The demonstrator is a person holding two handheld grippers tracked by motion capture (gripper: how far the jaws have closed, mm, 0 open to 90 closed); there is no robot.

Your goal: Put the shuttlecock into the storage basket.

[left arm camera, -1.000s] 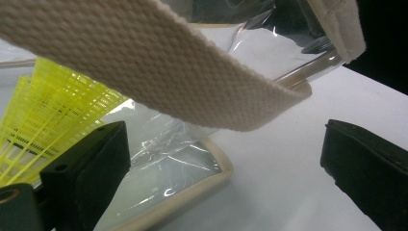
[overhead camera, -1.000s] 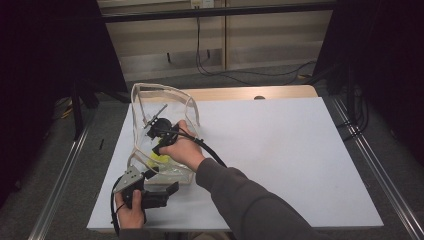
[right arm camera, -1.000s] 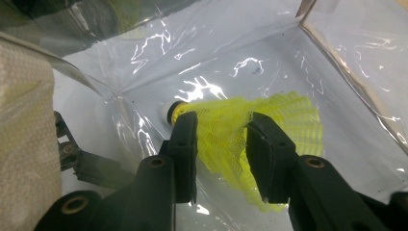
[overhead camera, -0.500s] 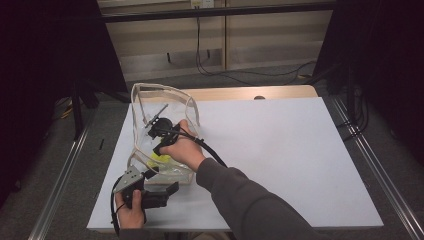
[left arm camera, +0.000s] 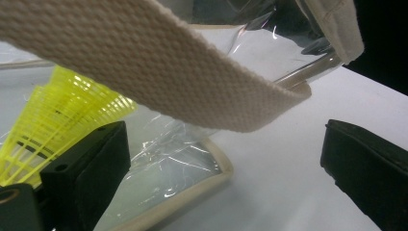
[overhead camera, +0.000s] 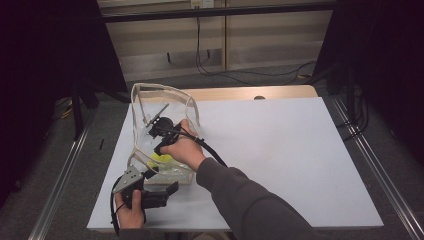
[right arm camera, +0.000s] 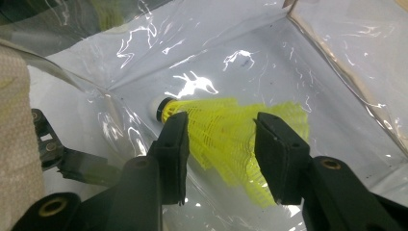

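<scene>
Inside clear bag [overhead camera: 165,100], right tool [right arm camera: 221,132] opening, yellow shuttlecock [right arm camera: 226,130]

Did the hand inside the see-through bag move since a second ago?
No. The right hand sits at the same spot inside the clear bag, against the white table. Its gripper's jaws have just been opening around the yellow shuttlecock.

yellow shuttlecock [right arm camera: 226,139] — lying inside clear bag [right arm camera: 337,57]

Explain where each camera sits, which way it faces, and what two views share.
High view: above the table, looking forward and down; forearms, hands, left gripper.
Left gripper view: along its jaws, past a bag strap.
Right gripper view: inside the clear bag, the right gripper around the yellow shuttlecock.
Both gripper views share the shuttlecock.
</scene>
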